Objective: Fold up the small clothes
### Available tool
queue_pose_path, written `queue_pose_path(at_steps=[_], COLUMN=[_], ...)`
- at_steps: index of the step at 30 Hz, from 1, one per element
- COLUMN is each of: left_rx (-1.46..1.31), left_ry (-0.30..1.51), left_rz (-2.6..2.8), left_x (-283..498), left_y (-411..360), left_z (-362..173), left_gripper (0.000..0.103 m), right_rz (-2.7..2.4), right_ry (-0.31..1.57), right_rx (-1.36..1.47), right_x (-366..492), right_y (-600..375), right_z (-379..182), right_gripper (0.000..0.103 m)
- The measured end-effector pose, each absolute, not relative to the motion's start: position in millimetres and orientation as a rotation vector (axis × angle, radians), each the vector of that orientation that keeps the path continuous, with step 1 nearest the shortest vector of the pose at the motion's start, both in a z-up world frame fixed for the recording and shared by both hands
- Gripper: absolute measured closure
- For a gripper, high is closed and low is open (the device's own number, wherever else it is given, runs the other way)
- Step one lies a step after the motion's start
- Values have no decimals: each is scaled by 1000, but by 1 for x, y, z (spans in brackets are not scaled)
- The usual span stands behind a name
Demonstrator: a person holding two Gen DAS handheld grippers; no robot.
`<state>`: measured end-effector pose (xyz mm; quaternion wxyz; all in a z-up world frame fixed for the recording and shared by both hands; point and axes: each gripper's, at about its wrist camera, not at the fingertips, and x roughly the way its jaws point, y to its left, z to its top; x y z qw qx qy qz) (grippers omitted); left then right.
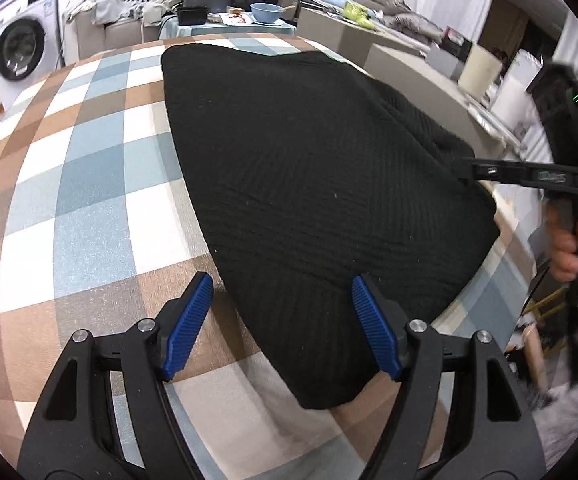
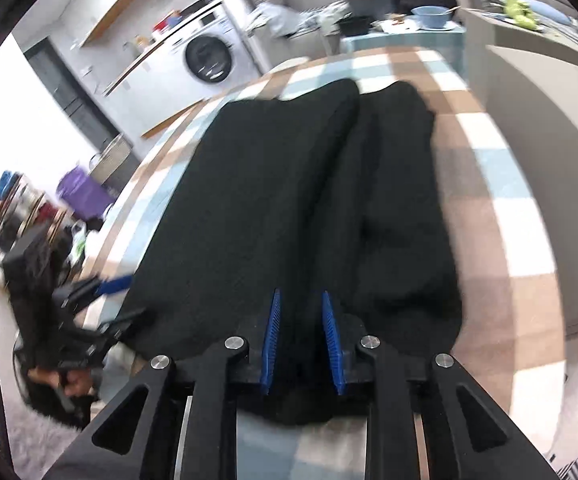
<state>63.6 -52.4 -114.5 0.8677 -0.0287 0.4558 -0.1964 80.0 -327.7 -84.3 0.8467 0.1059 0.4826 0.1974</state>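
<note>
A black ribbed knit garment (image 1: 313, 184) lies spread on the checked table (image 1: 89, 184). My left gripper (image 1: 281, 312) is open, its blue pads either side of the garment's near corner, just above the cloth. My right gripper (image 2: 301, 336) is shut on a fold of the same garment (image 2: 289, 200) at its near edge, and the cloth bunches into long ridges ahead of it. In the left wrist view the right gripper (image 1: 469, 170) bites the garment's right edge. In the right wrist view the left gripper (image 2: 109, 292) is at the left, jaws apart.
The table's right edge (image 1: 501, 248) runs close to the garment. A washing machine (image 1: 21, 48) stands at the far left. A side table with a blue bowl (image 1: 265, 12) and black containers is behind, with a sofa and a cardboard box (image 1: 401, 68).
</note>
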Motion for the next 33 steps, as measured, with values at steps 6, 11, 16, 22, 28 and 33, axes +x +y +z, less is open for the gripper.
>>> queue_pose_path(at_steps=[6,11,16,22,28,33], left_rx=[-147,-200,-192,-175,-175,-169], left_ry=[934,912,905,939,938,935], left_rz=[-342,-302,-290,-291,-297,-320], left_x=[81,94,102,110,112,112], left_y=[-35,-22,-19,-29,-34,-39], left_z=[-110,-103,-101,-112,-114,-114], left_gripper=[33,33,33,33,33,33], right_rz=[356,385,260,180,224,349], right_ry=[1021,924,818,950,899,993], right_rx=[293,231,175,233,249,320], right_x=[126,143,124,134,104,97], right_y=[-328,-304,-331,-356,-360,-343], right_z=[-109,-89,-64,-104,-70,-80], right_gripper=[82,99,99,92,88,72])
